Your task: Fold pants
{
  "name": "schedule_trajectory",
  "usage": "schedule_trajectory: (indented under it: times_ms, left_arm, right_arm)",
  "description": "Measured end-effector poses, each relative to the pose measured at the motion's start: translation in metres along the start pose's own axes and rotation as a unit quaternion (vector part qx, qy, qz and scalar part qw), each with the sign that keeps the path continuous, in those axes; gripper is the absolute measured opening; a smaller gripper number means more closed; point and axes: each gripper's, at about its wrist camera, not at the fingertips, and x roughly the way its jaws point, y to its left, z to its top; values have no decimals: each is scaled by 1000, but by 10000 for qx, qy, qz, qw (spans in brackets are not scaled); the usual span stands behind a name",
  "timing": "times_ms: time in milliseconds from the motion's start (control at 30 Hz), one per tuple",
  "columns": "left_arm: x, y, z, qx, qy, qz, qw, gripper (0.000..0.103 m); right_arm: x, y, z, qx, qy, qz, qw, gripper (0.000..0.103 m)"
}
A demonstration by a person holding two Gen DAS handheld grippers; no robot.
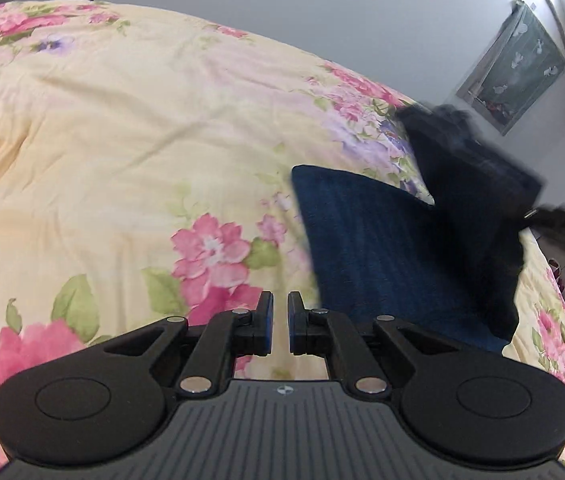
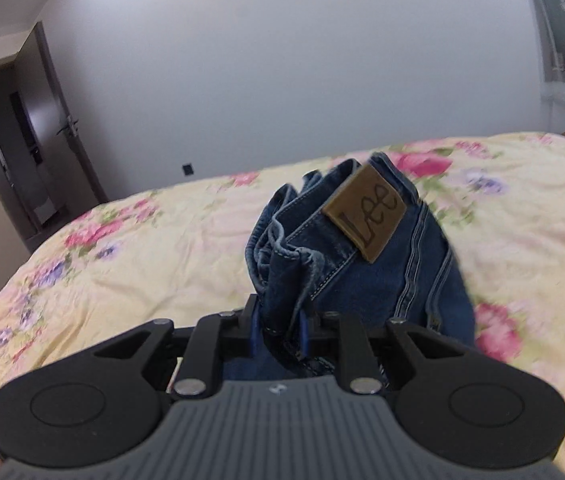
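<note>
Your right gripper [image 2: 280, 330] has its jaws clamped on the jeans [image 2: 346, 256] waistband, lifted over the bed [image 2: 162, 248]. Your left gripper [image 1: 280, 326] hovers, jaws slightly apart, holding nothing; jeans at its 2 o'clock.

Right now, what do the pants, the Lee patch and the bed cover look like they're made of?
Pants: blue denim, matte, going by the contrast stitching and faded seams. Lee patch: brown, likely leather or imitation. Bed cover: soft woven fabric, probably cotton, with printed flowers and wrinkles.
</note>
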Motion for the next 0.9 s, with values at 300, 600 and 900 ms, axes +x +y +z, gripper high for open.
schedule_trajectory:
  times_ms: [300, 600, 900]
  left_arm:
    - [7, 15, -4, -76, 120, -260, 9996, 12]
    - [14, -5, 10, -136, -12, -729, 9972, 29]
    - [62, -21, 54, -621, -225, -1225, 9903, 35]
  right_arm:
    - [80, 22, -78, -431, 1236, -63, 9914, 16]
    - [59, 14, -52, -19, 1566, 501, 9864, 44]
    - [26, -45, -4, -449, 822, -801, 9924, 38]
